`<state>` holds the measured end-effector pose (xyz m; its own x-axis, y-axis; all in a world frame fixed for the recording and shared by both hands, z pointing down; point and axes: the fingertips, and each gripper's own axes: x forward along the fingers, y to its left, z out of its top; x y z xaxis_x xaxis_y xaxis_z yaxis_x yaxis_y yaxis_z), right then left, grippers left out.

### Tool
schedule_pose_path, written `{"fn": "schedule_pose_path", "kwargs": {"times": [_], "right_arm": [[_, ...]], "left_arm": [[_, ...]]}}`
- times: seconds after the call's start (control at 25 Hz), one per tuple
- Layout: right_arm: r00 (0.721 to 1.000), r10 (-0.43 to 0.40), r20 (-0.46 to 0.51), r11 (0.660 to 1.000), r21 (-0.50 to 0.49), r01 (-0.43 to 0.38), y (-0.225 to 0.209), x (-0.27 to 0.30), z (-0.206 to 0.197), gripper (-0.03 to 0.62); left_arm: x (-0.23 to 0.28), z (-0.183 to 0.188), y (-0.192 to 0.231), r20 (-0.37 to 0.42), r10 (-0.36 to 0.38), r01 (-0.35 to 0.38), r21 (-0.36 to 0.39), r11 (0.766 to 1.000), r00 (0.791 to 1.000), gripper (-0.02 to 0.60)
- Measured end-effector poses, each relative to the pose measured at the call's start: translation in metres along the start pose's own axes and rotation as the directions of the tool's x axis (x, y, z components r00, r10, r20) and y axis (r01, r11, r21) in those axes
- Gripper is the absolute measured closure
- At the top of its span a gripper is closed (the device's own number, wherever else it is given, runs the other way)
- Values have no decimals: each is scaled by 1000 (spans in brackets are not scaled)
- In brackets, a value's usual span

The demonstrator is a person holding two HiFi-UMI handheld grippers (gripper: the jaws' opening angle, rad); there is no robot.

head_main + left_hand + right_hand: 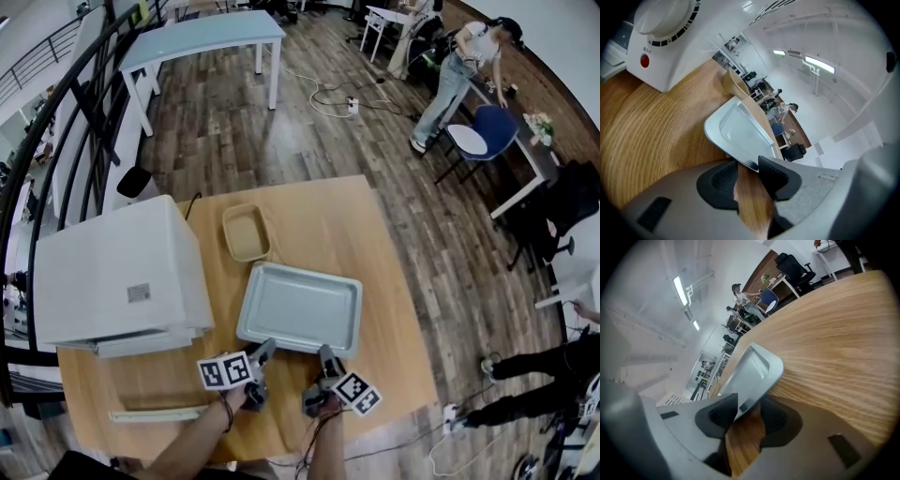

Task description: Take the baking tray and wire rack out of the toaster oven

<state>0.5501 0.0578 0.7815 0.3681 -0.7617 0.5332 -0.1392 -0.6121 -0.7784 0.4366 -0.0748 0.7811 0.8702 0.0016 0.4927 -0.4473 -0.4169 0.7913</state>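
The grey baking tray (pixel 300 305) is out of the oven and sits low at the middle of the wooden table (pixel 375 234). Both grippers hold its near rim. My left gripper (pixel 265 349) is shut on the near left part of the rim, my right gripper (pixel 325 354) on the near right part. In the left gripper view the tray (pixel 740 129) runs away from the jaws (pixel 747 171), its edge pinched at the pad tips. The right gripper view shows the tray (pixel 750 369) caught the same way (pixel 747 411). The white toaster oven (pixel 117 272) stands left of the tray. No wire rack shows.
A small tan dish (pixel 246 232) lies behind the tray, beside the oven. A pale bar (pixel 159 412) lies in front of the oven near the table's front edge. The oven's dial and red lamp (pixel 644 61) are close on my left. People and chairs stand far back right.
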Motion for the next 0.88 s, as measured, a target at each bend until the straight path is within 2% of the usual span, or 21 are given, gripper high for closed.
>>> {"fn": "schedule_pose_path", "kwargs": {"times": [0.16,0.32,0.6,0.76,0.88], "right_arm": [[1000,25,0,1000,-14,-25,-4,0,2,445],[1000,-25,-9,999,20,25,-9,-9,-3,410],[1000,-25,-3,999,29,25,-12,-17,-3,380],[1000,-15,-7,1000,25,15,-10,-20,-7,359],[999,-35,-20,998,42,36,-8,-26,-15,352]], "left_arm": [[0,-5,0,-12,14,-14,-19,1000,1000,457],[1,-15,3,-40,19,-21,-49,999,999,426],[-2,-25,0,-75,40,-46,-85,995,996,382],[-7,-27,0,-99,54,-67,-136,988,994,367],[-14,-28,3,-118,65,-85,-171,982,991,352]]}}
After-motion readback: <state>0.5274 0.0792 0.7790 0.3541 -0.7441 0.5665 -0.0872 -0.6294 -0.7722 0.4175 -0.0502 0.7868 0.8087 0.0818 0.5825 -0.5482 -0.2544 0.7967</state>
